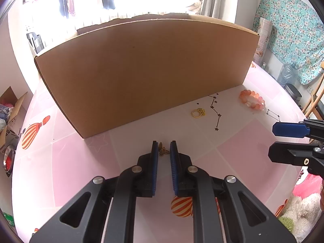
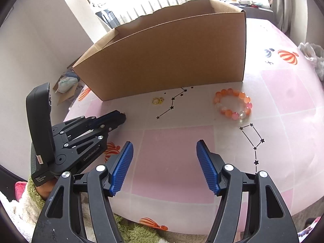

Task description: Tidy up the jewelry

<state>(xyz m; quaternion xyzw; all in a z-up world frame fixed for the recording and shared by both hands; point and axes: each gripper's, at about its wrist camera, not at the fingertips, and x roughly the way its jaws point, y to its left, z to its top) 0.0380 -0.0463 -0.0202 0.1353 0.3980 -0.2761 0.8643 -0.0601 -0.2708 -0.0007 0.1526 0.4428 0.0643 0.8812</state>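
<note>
A small bronze butterfly charm (image 1: 163, 151) lies on the pink tablecloth between the tips of my left gripper (image 1: 164, 148), whose jaws stand narrowly apart around it without clamping it. A gold ring (image 1: 198, 113) (image 2: 158, 100) lies near the cardboard box (image 1: 141, 70) (image 2: 172, 60). An orange and pink bead bracelet (image 1: 252, 99) (image 2: 232, 105) lies to the right. My right gripper (image 2: 164, 151) is wide open and empty, low over the table, short of the bracelet. It shows at the right edge of the left wrist view (image 1: 283, 141). The left gripper shows in the right wrist view (image 2: 119, 117).
The open-topped box stands across the back of the table. The tablecloth (image 2: 178, 162) has balloon and star prints. A fluffy green and white cloth (image 2: 131, 232) lies at the near edge. Boxes and a metal bowl (image 1: 8, 160) sit on the floor to the left.
</note>
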